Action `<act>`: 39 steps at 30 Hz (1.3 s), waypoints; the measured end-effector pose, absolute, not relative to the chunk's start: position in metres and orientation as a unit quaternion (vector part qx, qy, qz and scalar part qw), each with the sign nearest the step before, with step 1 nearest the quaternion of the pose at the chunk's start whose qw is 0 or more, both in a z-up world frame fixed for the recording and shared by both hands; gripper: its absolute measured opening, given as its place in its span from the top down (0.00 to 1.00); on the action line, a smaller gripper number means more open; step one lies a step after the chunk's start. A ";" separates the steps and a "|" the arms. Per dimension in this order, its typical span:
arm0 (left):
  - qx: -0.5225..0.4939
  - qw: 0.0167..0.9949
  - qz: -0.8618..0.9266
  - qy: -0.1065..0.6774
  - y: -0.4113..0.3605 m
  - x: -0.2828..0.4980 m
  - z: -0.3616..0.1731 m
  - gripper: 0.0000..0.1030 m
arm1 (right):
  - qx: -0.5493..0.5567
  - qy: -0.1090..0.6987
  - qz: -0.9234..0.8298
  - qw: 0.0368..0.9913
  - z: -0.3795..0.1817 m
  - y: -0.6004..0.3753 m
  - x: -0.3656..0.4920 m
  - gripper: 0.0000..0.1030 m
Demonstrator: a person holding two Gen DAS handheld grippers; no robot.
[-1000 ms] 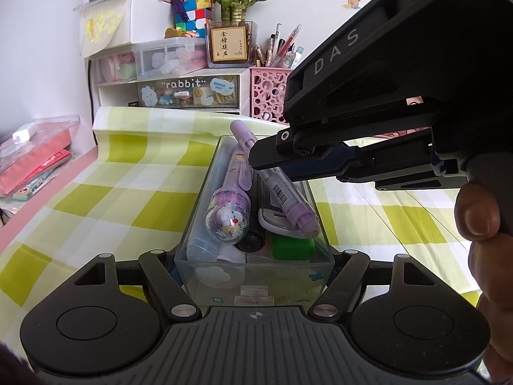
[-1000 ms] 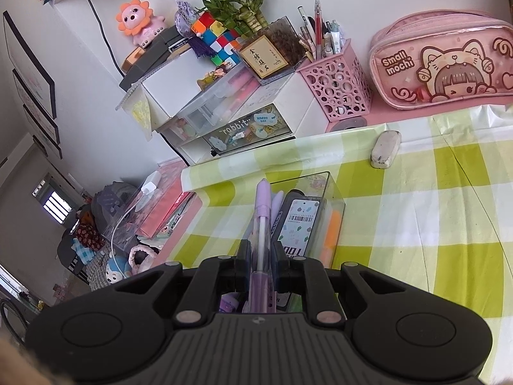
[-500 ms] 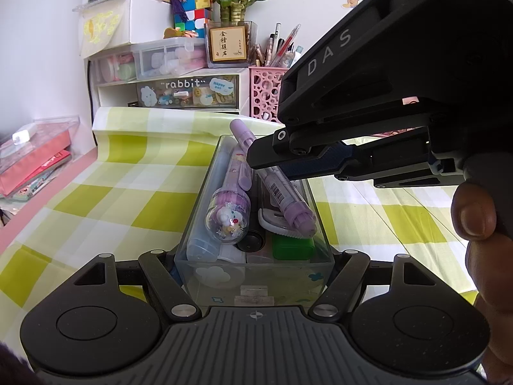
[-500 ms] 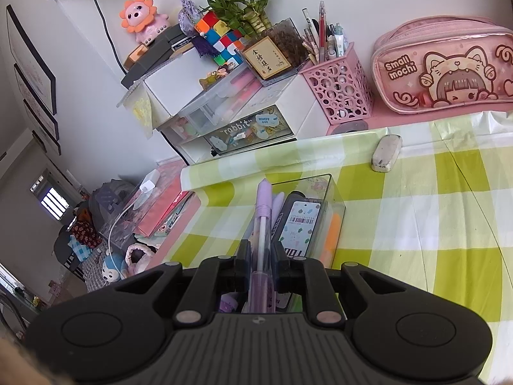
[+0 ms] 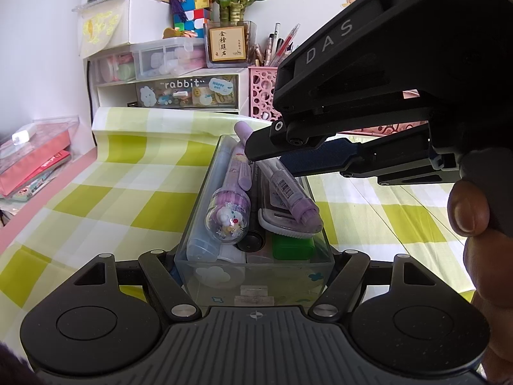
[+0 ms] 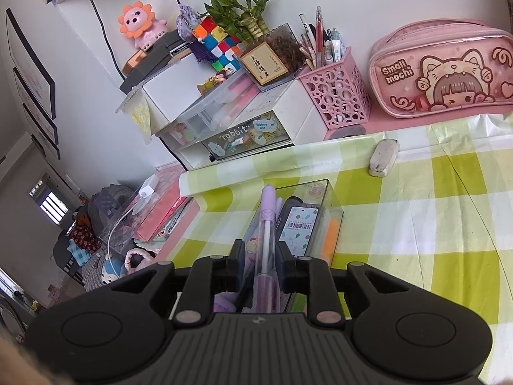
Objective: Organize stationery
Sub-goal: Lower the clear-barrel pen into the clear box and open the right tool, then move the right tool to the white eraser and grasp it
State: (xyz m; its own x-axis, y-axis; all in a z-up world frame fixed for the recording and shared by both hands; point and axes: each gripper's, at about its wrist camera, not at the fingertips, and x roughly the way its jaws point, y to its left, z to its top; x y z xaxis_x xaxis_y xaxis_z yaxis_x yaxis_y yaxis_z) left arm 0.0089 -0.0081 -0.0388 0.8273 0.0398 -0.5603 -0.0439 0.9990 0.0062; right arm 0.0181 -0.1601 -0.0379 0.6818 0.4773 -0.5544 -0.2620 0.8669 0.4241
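Observation:
A clear plastic box [image 5: 205,192] full of pens stands on the green checked cloth, and my left gripper [image 5: 253,266] is shut on its near end. A purple pen [image 5: 288,192] lies slanted on top of the contents, its far tip over the far rim. My right gripper [image 5: 259,150] reaches in from the right, above the box. Seen from the right wrist, the right gripper [image 6: 261,256] has its jaws opening around the purple pen [image 6: 267,224], with a gap on both sides. The box [image 6: 333,205] sits under it.
A pink pencil case [image 6: 439,70], a pink pen basket [image 6: 336,96] and a "rabbit" drawer unit [image 5: 186,89] line the back. A grubby eraser [image 6: 383,157] lies on the cloth. Flat red and pink cases [image 5: 32,160] are stacked at the left. A thumb [image 5: 468,208] grips the right handle.
The right gripper's jaws have parted from the purple pen, which now rests on the box's contents. Neither hand has moved, and the left grip on the box is the same.

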 end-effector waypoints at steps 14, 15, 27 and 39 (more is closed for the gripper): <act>-0.003 0.956 0.022 0.293 -0.009 0.009 -0.039 0.29 | 0.166 0.351 0.195 0.901 -0.039 -0.165 0.020 0.86; -0.003 0.956 0.022 0.293 -0.009 0.009 -0.039 0.29 | 0.167 0.351 0.192 0.901 -0.039 -0.166 0.019 0.86; -0.002 0.956 0.021 0.292 -0.010 0.010 -0.040 0.29 | 0.154 0.372 0.256 0.879 -0.033 -0.166 0.012 0.85; 0.000 0.956 0.023 0.292 -0.012 0.011 -0.040 0.29 | 0.189 0.352 0.043 0.916 -0.041 -0.245 0.058 0.81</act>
